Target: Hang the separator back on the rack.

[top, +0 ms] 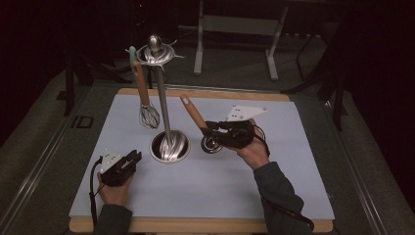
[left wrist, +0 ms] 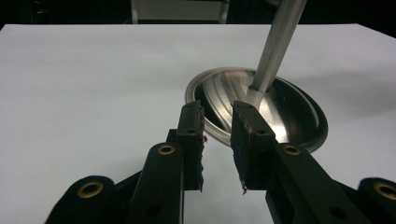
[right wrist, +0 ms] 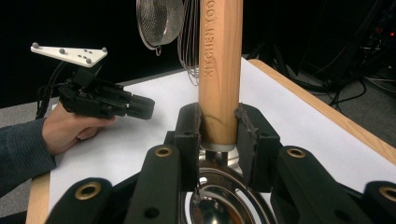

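R gripper [top: 211,131] jaws clenched on wooden-handled steel utensil [top: 194,113], handle stamped "KITCHEN TOO…". L gripper [top: 131,160] jaws released, empty, nr round steel stand base [top: 169,147]. Wire whisk [top: 149,116] hangs behind.

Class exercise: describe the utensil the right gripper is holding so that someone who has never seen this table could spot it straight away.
Start at the tall steel utensil stand with its round dish base in the middle of the pale blue table mat. Just to its right, the right gripper clamps a wooden-handled utensil with a round metal head. Unlike the wooden-handled wire whisk hanging from the stand, it leans off the mat, handle tilted up and back-left.
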A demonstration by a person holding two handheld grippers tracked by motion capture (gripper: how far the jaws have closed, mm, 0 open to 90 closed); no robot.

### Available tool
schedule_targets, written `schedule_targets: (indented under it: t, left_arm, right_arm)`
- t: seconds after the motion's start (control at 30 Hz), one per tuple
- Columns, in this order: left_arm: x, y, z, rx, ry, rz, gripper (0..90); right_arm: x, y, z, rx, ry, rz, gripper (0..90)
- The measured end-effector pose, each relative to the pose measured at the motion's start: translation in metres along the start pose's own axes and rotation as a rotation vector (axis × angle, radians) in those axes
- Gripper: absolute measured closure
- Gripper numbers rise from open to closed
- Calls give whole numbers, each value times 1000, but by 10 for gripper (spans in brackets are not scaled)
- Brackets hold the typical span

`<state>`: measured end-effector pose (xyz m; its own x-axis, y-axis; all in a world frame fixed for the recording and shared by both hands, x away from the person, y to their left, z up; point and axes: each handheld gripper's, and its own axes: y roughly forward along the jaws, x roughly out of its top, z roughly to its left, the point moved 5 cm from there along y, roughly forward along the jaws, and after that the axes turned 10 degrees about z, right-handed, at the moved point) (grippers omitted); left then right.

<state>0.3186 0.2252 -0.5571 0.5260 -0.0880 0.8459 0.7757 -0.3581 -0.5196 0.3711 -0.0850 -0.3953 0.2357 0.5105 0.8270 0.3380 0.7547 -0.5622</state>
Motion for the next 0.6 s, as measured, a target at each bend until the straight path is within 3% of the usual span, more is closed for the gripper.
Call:
schedule_targets:
  t: [0.6]
  left_arm:
    - [0, 0, 0, 0, 0, -1, 741]
  right_arm:
    - [15, -10, 0, -15, -49, -18, 710]
